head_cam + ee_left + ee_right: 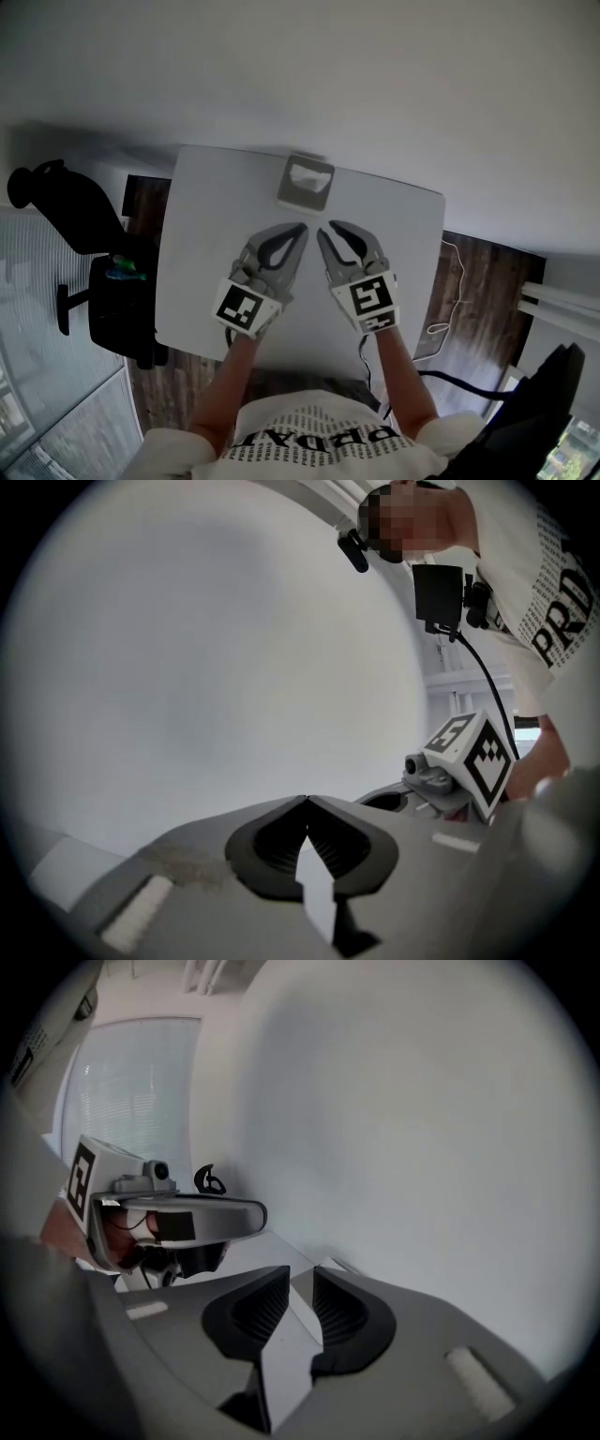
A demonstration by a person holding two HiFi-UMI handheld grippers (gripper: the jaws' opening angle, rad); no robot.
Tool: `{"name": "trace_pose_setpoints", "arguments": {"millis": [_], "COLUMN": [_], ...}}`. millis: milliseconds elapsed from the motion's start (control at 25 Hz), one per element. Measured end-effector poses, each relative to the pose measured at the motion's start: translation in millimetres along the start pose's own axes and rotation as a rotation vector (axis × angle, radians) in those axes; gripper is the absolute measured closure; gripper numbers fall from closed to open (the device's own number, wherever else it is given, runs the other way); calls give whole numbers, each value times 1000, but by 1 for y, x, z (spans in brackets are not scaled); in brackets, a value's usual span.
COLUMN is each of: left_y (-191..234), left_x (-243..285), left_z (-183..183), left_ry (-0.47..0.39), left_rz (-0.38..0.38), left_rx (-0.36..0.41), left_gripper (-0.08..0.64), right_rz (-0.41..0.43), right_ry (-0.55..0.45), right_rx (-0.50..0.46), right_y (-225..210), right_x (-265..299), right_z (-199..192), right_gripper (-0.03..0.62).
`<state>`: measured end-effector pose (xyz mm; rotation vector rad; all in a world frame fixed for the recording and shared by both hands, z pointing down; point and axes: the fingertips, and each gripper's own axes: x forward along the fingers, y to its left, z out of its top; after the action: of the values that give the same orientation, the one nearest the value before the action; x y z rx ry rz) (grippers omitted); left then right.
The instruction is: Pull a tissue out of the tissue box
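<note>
Your left gripper (pixel 301 227) hovers over the white table (pixel 202 281), jaws pinched together on nothing; your right gripper (pixel 326 229) beside it stands slightly parted, empty. Beyond both tips, the tissue box (pixel 306 182) sits at the table's far edge.

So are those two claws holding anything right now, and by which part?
Nothing is held. The left claw is shut with nothing in it, the right claw slightly open and empty; the tissue box sits apart, beyond both.

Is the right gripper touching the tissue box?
Apart. The head view shows a strip of bare table between the tissue box and the tips of the right gripper.
</note>
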<state>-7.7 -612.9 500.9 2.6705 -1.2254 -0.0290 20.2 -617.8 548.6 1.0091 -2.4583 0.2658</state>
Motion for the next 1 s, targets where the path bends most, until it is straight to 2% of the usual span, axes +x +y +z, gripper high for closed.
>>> {"name": "trace_pose_setpoints", "arguments": {"millis": [320, 1000], "left_y": [24, 59], "left_x": [26, 46], "left_z": [-24, -71], "left_ry": [17, 37], "left_rz": [1, 31], "left_rx": [17, -49], "left_gripper": [568, 568], "right_rz": [-15, -74], "right_ry": [20, 120], "right_rx": [-5, 84], "right_y": [-26, -65], "right_x": [43, 94], "right_z": [-12, -52], "right_gripper": [488, 440]}}
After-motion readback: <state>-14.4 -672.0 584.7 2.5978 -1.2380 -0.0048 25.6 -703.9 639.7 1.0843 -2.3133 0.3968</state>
